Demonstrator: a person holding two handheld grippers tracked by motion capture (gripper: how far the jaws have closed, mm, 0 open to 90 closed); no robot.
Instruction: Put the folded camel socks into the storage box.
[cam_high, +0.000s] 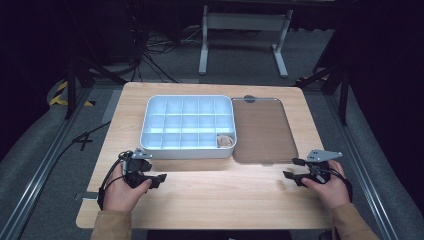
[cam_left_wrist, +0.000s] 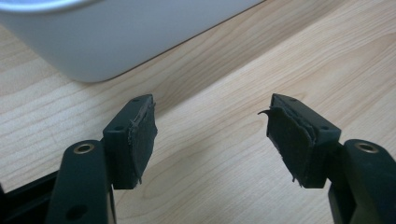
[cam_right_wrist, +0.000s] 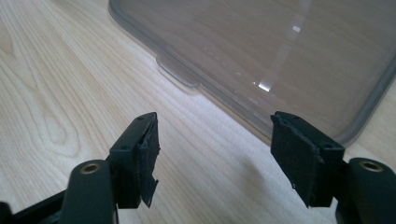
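Here, both grippers, left and right, rest with jaws apart near the surface's front edge; the clear rectangular plastic lid lies lengthwise front-to-back beside the white compartmented tray.

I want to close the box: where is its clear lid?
In the high view the clear lid lies flat on the table, right of the compartment box, just beyond the right gripper.

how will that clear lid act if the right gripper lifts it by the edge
The clear lid looks thin and flat, so probably light and a bit flexible. Its glossy surface may slip between the pads. The small tab seems the easiest grip.
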